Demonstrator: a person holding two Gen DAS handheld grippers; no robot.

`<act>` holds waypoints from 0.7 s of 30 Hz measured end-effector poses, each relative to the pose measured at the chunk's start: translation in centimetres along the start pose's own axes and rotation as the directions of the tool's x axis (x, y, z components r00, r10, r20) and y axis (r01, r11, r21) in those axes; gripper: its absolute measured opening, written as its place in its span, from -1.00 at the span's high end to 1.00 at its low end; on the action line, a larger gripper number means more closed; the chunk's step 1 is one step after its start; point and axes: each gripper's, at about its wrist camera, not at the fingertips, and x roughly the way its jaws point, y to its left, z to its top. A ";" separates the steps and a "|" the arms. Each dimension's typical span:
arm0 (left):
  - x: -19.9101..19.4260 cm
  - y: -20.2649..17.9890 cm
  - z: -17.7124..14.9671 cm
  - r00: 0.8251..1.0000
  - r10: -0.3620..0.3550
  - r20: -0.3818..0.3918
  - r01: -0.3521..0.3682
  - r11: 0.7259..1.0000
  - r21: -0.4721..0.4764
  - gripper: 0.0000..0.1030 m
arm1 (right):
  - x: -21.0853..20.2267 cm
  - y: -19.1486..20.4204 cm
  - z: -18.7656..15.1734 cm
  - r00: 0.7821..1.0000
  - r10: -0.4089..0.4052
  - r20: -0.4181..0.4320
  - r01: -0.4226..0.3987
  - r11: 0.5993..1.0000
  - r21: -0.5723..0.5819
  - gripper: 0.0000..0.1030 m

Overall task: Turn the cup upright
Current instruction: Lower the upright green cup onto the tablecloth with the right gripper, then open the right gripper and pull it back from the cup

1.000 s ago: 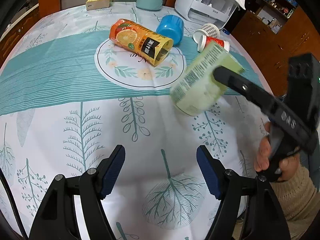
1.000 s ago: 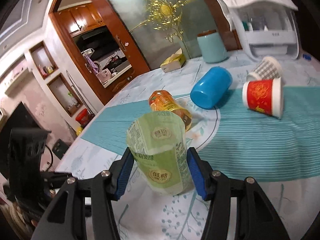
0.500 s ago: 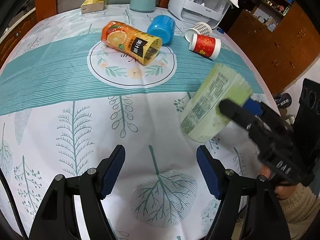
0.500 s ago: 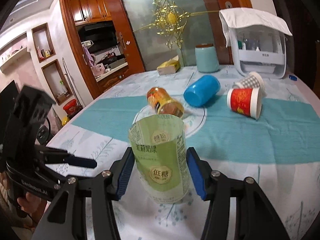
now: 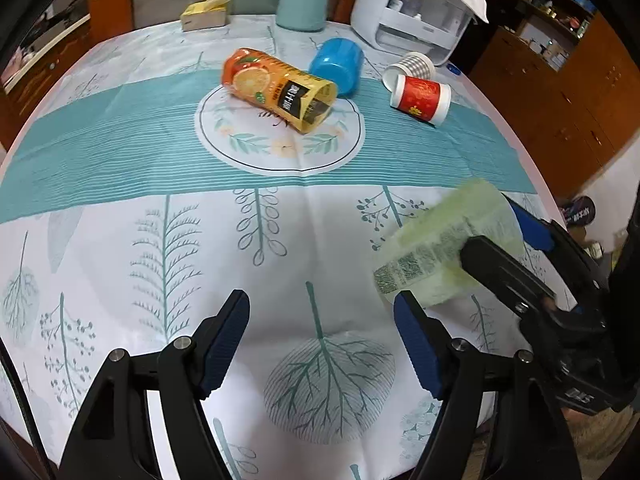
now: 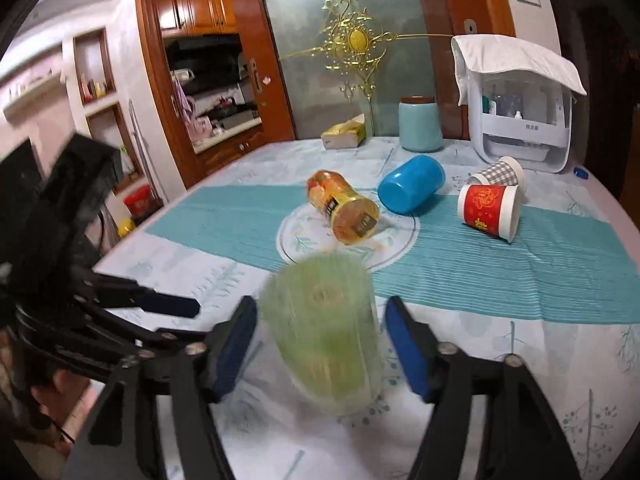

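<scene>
A pale green cup (image 6: 324, 332) stands upright on the tablecloth, blurred by motion, between the blue pads of my right gripper (image 6: 322, 344). The jaws stand apart from the cup's sides, with gaps on both sides. In the left wrist view the same green cup (image 5: 440, 248) is at the right, partly behind the right gripper's black finger (image 5: 504, 276). My left gripper (image 5: 320, 340) is open and empty, low over the near part of the table.
An orange juice cup (image 5: 276, 88), a blue cup (image 5: 336, 64), a red paper cup (image 5: 420, 98) and a checked paper cup (image 5: 408, 68) lie on their sides mid-table. A teal jar (image 5: 302, 4), tissue box (image 5: 206, 12) and white appliance (image 5: 416, 12) stand behind.
The right gripper brought the green cup down from a tilted carry to upright on the table near the front right, then its jaws opened off it. The left gripper stayed open.
</scene>
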 end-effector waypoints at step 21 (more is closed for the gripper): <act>-6.8 -6.2 -2.8 0.972 0.138 0.193 -0.141 0.990 0.002 -0.58 | -7.5 -0.8 -0.3 0.977 -0.187 -0.099 0.206 0.946 0.252 -0.62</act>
